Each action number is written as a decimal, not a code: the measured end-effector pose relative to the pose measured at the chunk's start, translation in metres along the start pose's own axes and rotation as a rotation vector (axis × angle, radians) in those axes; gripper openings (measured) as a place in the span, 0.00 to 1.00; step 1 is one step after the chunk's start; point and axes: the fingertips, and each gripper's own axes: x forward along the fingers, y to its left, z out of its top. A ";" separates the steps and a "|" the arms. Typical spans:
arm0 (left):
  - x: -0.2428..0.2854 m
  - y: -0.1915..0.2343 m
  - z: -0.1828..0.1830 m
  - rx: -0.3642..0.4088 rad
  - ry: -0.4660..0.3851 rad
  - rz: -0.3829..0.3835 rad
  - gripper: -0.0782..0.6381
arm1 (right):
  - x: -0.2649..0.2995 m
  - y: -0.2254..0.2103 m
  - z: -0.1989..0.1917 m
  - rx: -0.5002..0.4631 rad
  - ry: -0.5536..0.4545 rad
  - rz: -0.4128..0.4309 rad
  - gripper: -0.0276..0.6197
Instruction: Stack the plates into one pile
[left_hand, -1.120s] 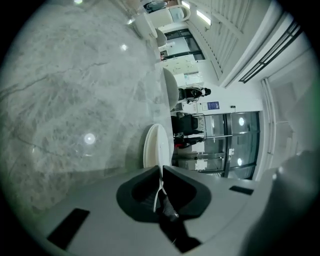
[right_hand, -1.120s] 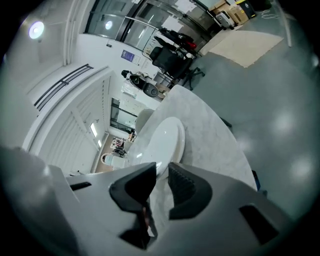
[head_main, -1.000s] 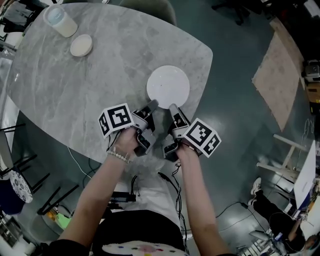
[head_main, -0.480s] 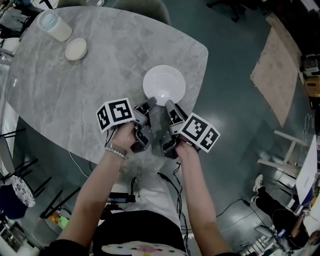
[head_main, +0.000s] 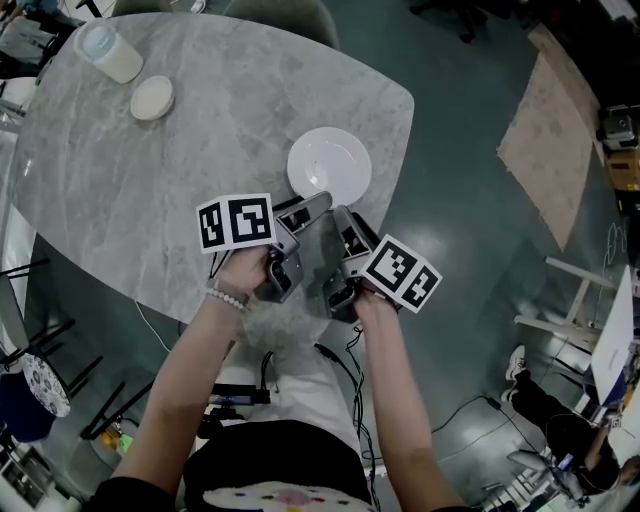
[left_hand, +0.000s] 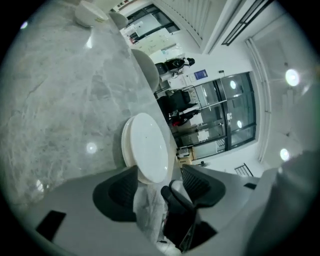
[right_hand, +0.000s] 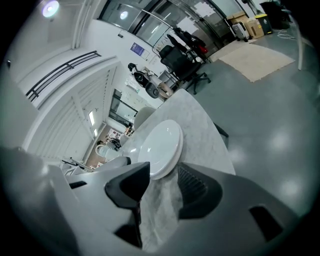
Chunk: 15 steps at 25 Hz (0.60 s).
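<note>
Grey marble table (head_main: 150, 180), rounded edge; white plate (head_main: 329, 166) lies flat on it close to the near right rim, well apart from a pale small dish (head_main: 152, 98) and a lidded cup (head_main: 112, 50) at the far left corner; in both gripper views the plate (left_hand: 147, 152) (right_hand: 156, 145) shows a doubled edge, which reads as two rims, one upon the other. Left gripper (head_main: 312, 205) sits just before the plate's near side, marker cube facing up; its jaws have just been opening and now stand wide, the plate's near rim in the gap between them, pads clear of it on both sides (left_hand: 159, 177). Right gripper (head_main: 345, 222) is just beside the left one, nearly touching it, aimed at the same rim; its jaws have also just been opening and stand well apart, the plate's edge at the mouth of the gap, neither pad pressing on it (right_hand: 162, 182). Beige rug (head_main: 550, 130) on the floor off to the right.
</note>
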 end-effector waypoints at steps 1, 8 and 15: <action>0.001 -0.001 -0.002 0.026 0.019 0.003 0.50 | -0.002 0.000 -0.001 -0.001 -0.001 0.001 0.29; -0.005 0.007 -0.010 0.107 0.084 0.049 0.53 | -0.009 0.004 -0.006 -0.008 -0.005 0.015 0.29; -0.035 -0.005 0.003 0.293 -0.046 0.079 0.42 | -0.030 0.019 0.000 -0.220 -0.071 0.002 0.21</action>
